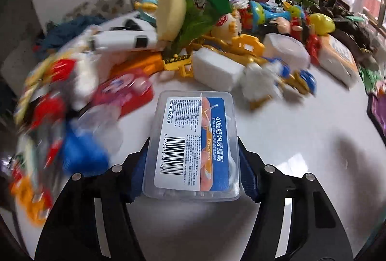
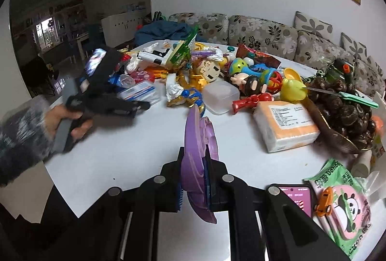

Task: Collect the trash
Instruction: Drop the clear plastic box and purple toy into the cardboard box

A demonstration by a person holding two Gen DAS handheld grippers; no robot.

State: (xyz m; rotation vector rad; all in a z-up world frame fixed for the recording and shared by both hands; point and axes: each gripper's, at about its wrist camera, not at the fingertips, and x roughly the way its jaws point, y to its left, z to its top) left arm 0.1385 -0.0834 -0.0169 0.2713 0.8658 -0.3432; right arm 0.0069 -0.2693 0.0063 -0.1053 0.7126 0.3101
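The clear plastic box [image 1: 191, 145] carries a white and blue label with an orange stripe and a black barcode. The left tongs [image 1: 191, 164] are black with blue pads [image 1: 137, 171]. The right tongs [image 2: 194, 179] are black too, around a purple disc [image 2: 196, 154]. The counter [image 2: 135, 140] is white. The sofa [image 2: 263, 33] is grey-beige with dark flowers. A snack bag [image 1: 202, 0] is green.

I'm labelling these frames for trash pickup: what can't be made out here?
- Left wrist view: the wrappers and toys at the left are smeared by motion blur.
- Right wrist view: the phone is half hidden behind the right gripper.
- The purple plastic piece shows edge-on, identity unclear.
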